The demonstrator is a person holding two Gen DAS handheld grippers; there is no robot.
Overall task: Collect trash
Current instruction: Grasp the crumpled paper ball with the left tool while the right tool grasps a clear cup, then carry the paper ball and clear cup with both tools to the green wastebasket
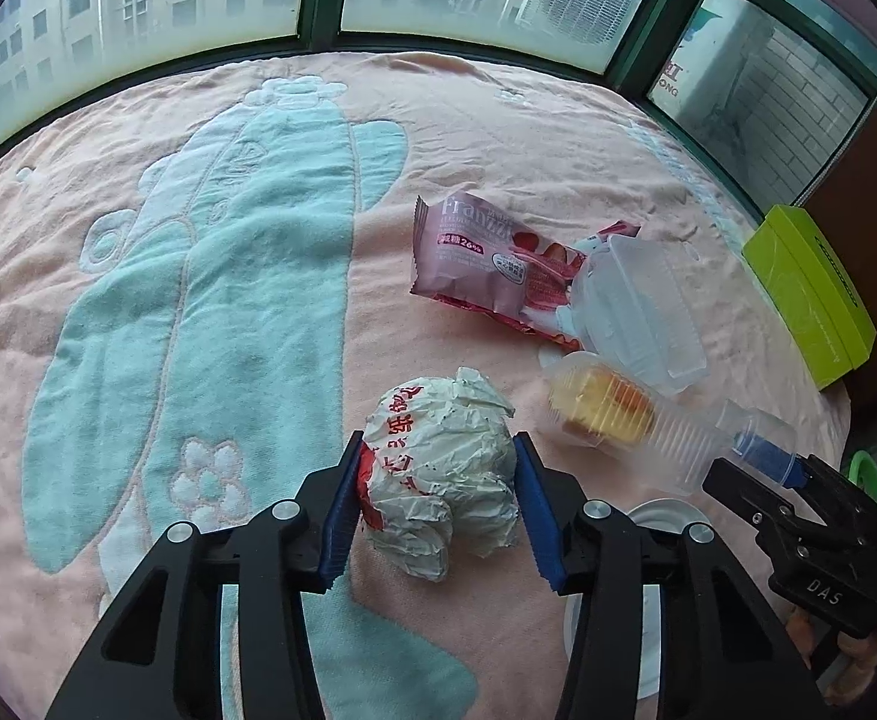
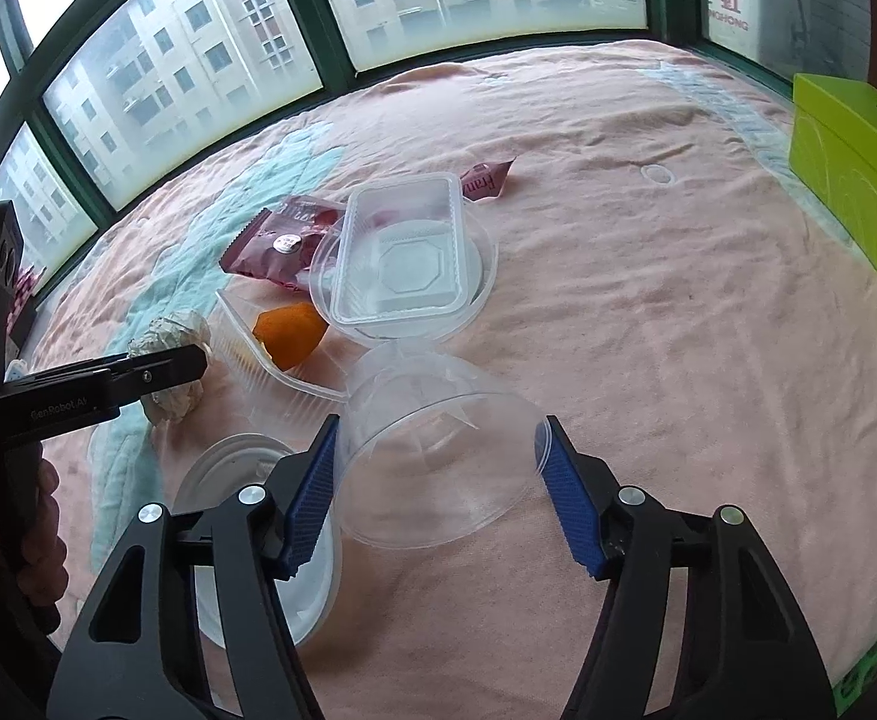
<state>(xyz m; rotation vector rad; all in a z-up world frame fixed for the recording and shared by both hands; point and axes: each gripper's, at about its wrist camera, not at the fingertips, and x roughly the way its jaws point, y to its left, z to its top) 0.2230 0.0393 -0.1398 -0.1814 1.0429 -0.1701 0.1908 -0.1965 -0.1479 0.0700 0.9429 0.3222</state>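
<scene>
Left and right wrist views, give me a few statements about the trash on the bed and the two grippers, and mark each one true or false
1. The left gripper has its fingers on either side of the crumpled paper ball. True.
2. The right gripper straddles the pink snack wrapper. False: it straddles a clear plastic cup lying on its side.
3. The clear rectangular tray lies partly over the pink snack wrapper. True.
4. The green box sits in the middle of the trash pile. False: it stands apart at the bed's right edge.
5. An orange food piece lies in a clear container. True.
</scene>
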